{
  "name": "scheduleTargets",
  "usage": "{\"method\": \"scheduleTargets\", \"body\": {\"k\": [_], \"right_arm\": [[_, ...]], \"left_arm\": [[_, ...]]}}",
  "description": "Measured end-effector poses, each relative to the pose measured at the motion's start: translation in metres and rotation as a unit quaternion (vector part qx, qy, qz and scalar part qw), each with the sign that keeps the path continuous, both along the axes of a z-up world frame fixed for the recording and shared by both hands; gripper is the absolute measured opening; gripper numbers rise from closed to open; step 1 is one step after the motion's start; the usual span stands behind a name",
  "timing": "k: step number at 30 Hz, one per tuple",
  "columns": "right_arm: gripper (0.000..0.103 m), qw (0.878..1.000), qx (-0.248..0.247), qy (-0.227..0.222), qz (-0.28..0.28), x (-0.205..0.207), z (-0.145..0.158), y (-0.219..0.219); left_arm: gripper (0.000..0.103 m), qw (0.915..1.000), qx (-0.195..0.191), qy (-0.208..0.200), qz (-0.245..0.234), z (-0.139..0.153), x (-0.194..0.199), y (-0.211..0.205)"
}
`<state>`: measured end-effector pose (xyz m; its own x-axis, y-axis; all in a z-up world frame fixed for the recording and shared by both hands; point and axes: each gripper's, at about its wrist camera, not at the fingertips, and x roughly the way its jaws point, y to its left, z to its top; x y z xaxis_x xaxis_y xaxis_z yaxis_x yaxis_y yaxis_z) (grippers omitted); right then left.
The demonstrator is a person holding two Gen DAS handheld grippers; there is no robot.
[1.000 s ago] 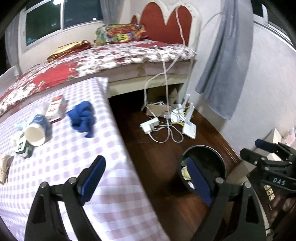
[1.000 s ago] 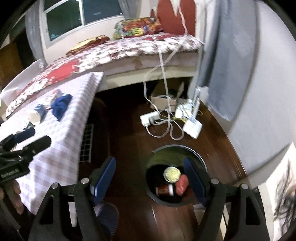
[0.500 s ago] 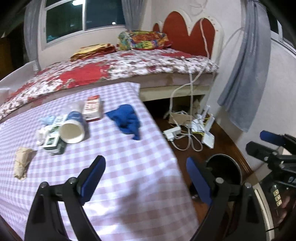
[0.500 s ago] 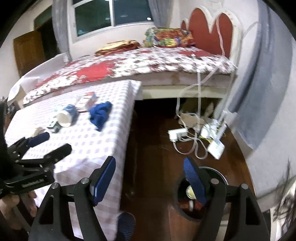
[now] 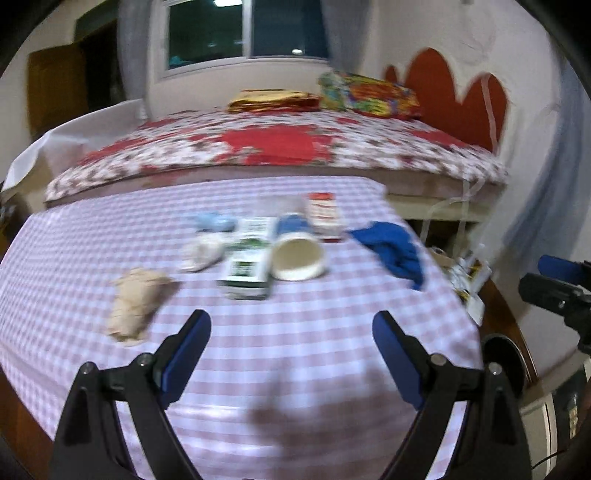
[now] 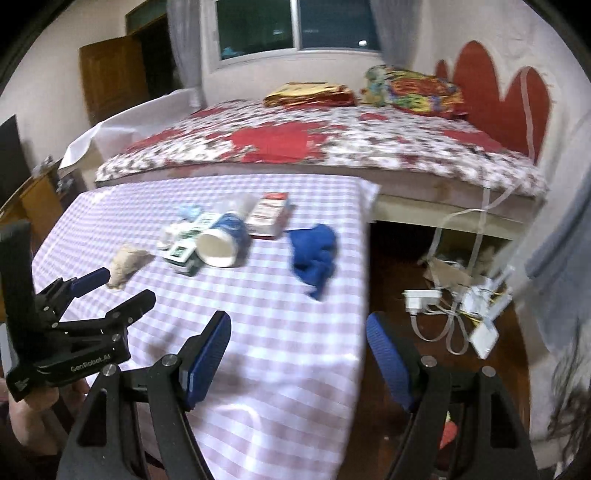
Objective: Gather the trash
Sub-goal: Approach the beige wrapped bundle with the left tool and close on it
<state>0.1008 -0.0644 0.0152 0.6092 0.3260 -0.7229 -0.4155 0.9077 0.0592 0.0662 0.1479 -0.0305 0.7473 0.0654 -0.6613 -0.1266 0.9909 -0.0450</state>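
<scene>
Both grippers, left (image 5: 291, 339) and right (image 6: 297, 341), spread and empty, have swung from bin to table (image 5: 295, 332).

Bed (image 6: 332, 144) with red-and-white floral cover, behind the table. Multicoloured pillow (image 6: 417, 88) at its head, a folded yellow-red cloth (image 6: 310, 92) just beside it. Red scalloped headboard (image 6: 495, 92) against the wall. Window (image 6: 295, 26), dark. Wooden door (image 6: 110, 74) at left. White power strip (image 6: 421, 299) and tangled cables (image 6: 454, 321) on the dark wood floor, near what may be a router (image 6: 484, 336).
</scene>
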Motion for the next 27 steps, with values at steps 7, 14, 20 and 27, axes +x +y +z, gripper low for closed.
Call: {"method": "scheduleTargets", "body": {"k": [7,14,20,27], "right_arm": [[0.077,0.999,-0.007,0.019,0.037,0.032,-0.01,0.076],[0.077,0.998,-0.017,0.05,0.044,0.076,-0.039,0.13],[0.077,0.996,-0.022,0.074,0.039,0.114,-0.065,0.16],[0.077,0.995,-0.022,0.093,0.036,0.146,-0.089,0.187]], "left_arm": [[0.09,0.9955,-0.007,0.018,0.093,-0.02,-0.001,0.092],[0.087,0.9901,0.006,0.046,0.132,-0.052,0.017,0.143],[0.086,0.9873,0.004,0.068,0.144,-0.074,0.03,0.162],[0.084,0.9859,-0.004,0.075,0.15,-0.086,0.041,0.173]]}}
